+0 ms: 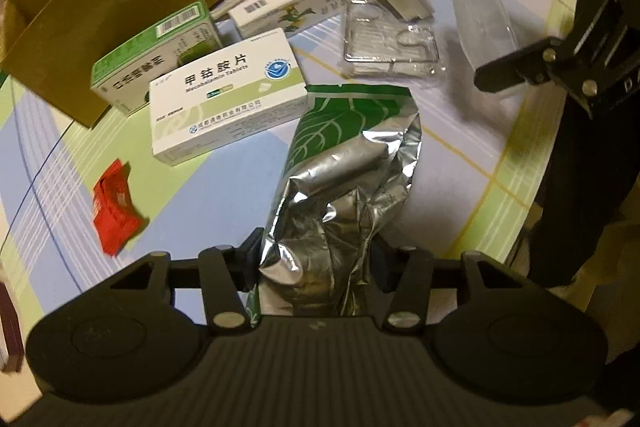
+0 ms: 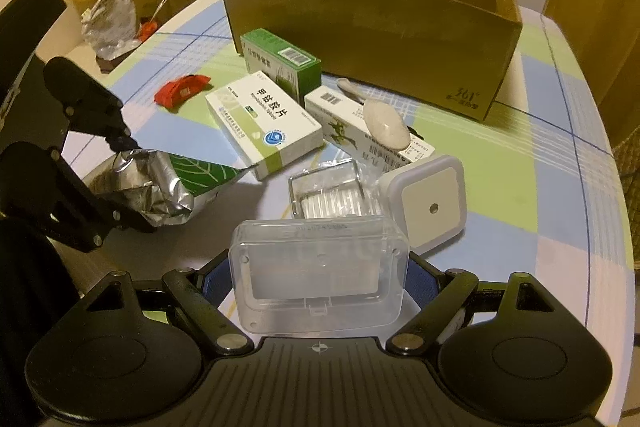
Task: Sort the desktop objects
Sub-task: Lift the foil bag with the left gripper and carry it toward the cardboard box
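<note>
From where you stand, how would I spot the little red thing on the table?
Start at the big cardboard box at the back of the table. In front of its left end stands a green medicine carton; just left of that lies the red packet, alone on the cloth. It is the only red, crumpled item there.

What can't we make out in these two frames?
- Cardboard box interior: right wrist view, hidden by its front wall; left wrist view shows only the outside.
- Foil bag lower end: left wrist view, hidden behind the left gripper.
- Clear case contents: right wrist view, the plastic is too hazy; its sides sit between the right gripper fingers.
- Blister tray contents: glare.
</note>
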A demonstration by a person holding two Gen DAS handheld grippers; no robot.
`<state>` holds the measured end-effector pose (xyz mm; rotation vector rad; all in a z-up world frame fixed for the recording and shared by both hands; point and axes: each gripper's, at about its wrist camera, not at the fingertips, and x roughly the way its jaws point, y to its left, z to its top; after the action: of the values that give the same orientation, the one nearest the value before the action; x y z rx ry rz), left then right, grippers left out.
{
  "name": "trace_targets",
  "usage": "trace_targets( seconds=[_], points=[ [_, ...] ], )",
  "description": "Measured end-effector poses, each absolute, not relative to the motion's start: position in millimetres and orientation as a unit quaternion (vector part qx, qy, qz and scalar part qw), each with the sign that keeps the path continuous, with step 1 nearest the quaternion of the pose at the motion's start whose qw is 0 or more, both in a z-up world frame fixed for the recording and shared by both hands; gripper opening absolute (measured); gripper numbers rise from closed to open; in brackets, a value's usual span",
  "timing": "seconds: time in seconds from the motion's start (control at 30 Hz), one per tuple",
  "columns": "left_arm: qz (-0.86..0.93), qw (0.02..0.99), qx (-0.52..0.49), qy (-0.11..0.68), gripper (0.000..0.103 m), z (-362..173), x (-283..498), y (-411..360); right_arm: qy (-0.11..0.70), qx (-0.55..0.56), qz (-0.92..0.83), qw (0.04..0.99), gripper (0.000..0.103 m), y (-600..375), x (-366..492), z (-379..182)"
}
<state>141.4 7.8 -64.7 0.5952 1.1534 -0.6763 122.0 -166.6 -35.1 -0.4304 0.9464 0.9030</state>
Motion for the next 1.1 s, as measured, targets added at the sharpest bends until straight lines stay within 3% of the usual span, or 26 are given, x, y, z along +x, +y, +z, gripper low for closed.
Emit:
trace_targets(
  seconds=[1.1],
  points=[
    [-0.190, 0.830, 0.128, 0.509, 0.047, 42, 124, -6, 0.364, -0.154, 0.406, 0.824, 0.084, -186, 104, 51]
  ],
)
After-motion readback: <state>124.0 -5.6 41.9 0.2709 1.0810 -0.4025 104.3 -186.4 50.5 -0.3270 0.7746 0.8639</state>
